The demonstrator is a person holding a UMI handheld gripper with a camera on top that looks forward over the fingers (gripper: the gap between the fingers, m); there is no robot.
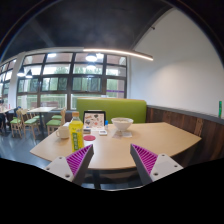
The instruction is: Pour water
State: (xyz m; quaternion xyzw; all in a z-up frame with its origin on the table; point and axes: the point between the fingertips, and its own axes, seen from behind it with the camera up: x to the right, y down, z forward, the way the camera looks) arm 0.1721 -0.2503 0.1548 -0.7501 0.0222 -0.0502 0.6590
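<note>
My gripper (pixel 108 160) is wide open and holds nothing; the two purple pads (pixel 80 158) stand well apart with only bare table (pixel 120 150) between them. I take the white bowl (pixel 122 125) as my mark. It sits beyond my fingers, a little toward the right one, near the far edge of the table. Left of the bowl, past a flat card or booklet (pixel 94 119), stands the yellow bottle (pixel 76 134), upright, just ahead of my left finger and close to the table's left edge. A white cup (pixel 64 130) stands just left of the bottle. Between the bowl and my fingers the wood lies open. Right of the bowl the tabletop runs bare to its rounded corner. Behind the bowl a green bench (pixel 125 106) backs the table.
</note>
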